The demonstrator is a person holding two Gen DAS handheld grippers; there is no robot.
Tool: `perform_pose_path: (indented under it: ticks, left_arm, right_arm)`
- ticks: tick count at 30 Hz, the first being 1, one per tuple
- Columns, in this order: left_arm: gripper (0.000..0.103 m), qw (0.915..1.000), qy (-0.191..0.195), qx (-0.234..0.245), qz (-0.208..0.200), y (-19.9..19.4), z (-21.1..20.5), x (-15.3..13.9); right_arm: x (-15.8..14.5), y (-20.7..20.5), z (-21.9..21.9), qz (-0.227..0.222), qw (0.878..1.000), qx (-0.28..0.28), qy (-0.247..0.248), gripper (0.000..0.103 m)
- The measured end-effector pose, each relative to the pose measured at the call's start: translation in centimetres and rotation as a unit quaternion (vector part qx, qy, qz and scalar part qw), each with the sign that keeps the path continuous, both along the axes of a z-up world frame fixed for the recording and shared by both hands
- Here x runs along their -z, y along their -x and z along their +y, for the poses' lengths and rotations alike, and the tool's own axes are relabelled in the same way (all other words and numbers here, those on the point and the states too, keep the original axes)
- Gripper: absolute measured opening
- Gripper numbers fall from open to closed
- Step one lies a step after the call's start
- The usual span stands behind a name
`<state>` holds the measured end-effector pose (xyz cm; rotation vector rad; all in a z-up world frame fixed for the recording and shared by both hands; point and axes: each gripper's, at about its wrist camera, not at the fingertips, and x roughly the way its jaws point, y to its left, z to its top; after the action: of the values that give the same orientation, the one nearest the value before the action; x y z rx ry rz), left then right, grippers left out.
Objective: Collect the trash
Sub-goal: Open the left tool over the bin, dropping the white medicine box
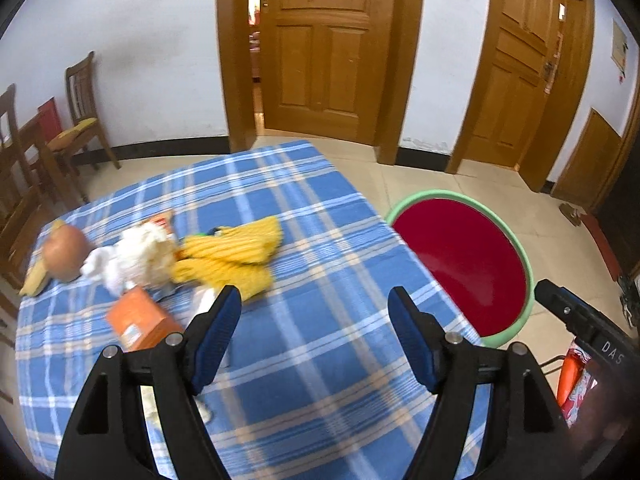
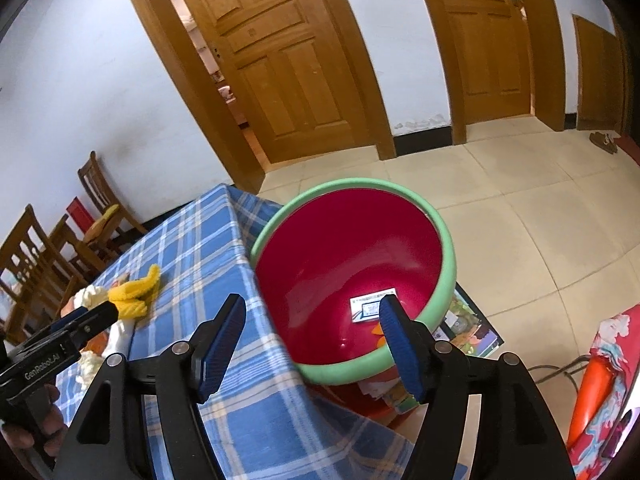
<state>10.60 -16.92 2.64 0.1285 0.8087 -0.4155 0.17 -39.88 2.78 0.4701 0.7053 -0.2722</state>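
Note:
Trash lies on the blue plaid tablecloth (image 1: 312,240): a yellow cloth (image 1: 236,256), a white crumpled tissue (image 1: 132,256), an orange carton (image 1: 140,320), a brown round fruit (image 1: 64,252) on a banana peel (image 1: 34,280). My left gripper (image 1: 316,320) is open and empty above the table, right of the carton. My right gripper (image 2: 312,332) is open and empty over the table's right edge and the red basin with a green rim (image 2: 360,256), which holds a white card (image 2: 372,308) and an orange scrap (image 2: 378,334). The basin (image 1: 460,256) also shows in the left wrist view.
Wooden chairs (image 1: 80,120) stand left of the table. Two wooden doors (image 1: 324,44) are behind. Tiled floor (image 2: 540,216) lies right of the basin. A colourful bag with an orange piece (image 2: 600,380) sits at the lower right. The other gripper's body (image 1: 580,320) shows at the right.

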Motion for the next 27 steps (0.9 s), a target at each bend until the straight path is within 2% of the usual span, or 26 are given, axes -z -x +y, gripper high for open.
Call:
perform_pose_path:
  ticks: [6,16,27]
  left_arm:
    - [0.076,0.9995,0.0,-0.032,-0.001,0.7,3.2,-0.1]
    - [0.076,0.9949,-0.015,-0.099,0.012,0.6,8.4,1.5]
    - [0.076,0.9876,-0.057,-0.137,0.051,-1.0,10.4,4.7]
  right_arm:
    - [-0.4,0.3,1.2,-0.001,1.0,-0.01,0.001,0.074]
    - [-0.4,0.1,3.1,0.005,1.0,-0.026,0.0,0.077]
    - [-0.2,-0.5,4.5,0.012,0.999,-0.04,0.003,0.077]
